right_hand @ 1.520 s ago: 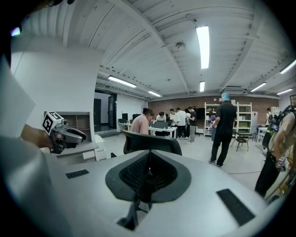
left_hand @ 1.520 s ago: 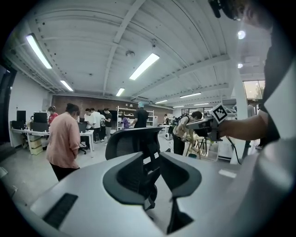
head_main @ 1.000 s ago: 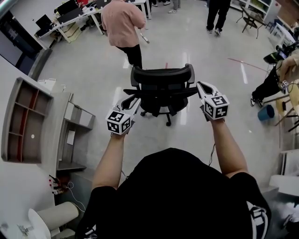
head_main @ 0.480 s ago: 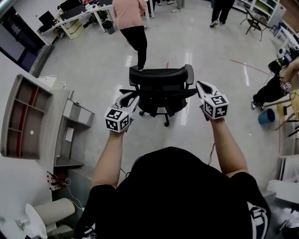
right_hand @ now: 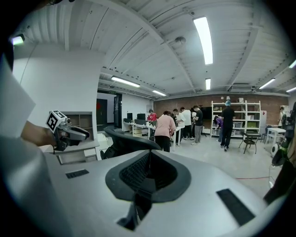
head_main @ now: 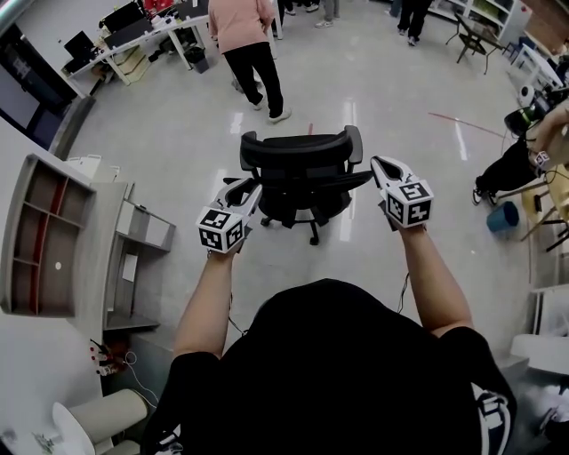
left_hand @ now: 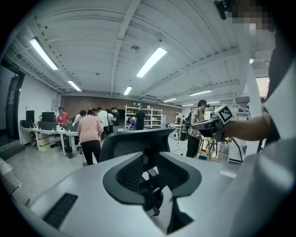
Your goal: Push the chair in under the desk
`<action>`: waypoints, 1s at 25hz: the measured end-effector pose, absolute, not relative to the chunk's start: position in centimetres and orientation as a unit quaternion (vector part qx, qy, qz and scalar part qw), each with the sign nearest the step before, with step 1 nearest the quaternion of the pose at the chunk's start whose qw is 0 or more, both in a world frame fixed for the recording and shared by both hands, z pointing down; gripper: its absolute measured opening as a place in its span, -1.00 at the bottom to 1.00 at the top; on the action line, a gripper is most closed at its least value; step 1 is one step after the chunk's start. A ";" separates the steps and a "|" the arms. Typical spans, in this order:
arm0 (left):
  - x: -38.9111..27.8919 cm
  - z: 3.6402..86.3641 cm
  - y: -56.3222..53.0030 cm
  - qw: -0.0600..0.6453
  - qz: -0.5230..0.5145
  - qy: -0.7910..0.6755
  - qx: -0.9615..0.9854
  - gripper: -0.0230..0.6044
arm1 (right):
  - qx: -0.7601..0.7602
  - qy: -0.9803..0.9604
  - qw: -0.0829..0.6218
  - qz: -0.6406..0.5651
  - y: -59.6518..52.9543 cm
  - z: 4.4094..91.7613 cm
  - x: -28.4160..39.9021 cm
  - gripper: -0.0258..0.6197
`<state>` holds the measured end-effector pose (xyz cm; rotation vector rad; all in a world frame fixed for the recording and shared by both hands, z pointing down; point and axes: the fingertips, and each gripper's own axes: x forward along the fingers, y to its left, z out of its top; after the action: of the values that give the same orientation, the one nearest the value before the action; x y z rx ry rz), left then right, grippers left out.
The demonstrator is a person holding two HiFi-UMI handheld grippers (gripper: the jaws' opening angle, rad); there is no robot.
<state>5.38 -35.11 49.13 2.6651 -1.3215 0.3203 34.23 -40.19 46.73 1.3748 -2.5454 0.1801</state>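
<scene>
Chair (head_main: 302, 173) stands on the glossy floor, well apart from the grey shelf unit (head_main: 49, 235), its backrest toward the person. The left gripper (head_main: 247, 188) is clenched on the armrest (head_main: 233, 182) nearer the shelf unit. The right gripper (head_main: 377, 164), jaws pressed together on nothing, has its tip at the armrest (head_main: 356, 180) farther from the shelf unit.

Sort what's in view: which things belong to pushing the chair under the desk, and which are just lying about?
Job in hand:
black office chair
left gripper, closed on its armrest
right gripper, shut, by the other armrest
grey desk at left, probably the target

Lying about:
person in pink top
blue bucket
far table with monitors
</scene>
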 end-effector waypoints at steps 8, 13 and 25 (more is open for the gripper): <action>4.0 49.4 -36.2 0.074 0.109 -0.430 0.893 -0.56 | 0.480 -0.865 0.132 0.067 -40.4 47.3 33.0 -0.92; 2.7 50.5 -37.0 0.077 0.120 -0.428 0.892 -0.56 | 0.473 -0.869 0.130 0.066 -40.6 47.7 31.8 -0.92; 1.7 53.8 -38.8 0.072 0.185 -0.398 0.896 -0.50 | 0.447 -0.876 0.165 0.072 -41.9 50.2 30.6 -0.79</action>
<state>1.75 -38.84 53.85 2.6913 -1.1963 0.5571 30.57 -41.87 50.19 1.2725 -2.4968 0.2056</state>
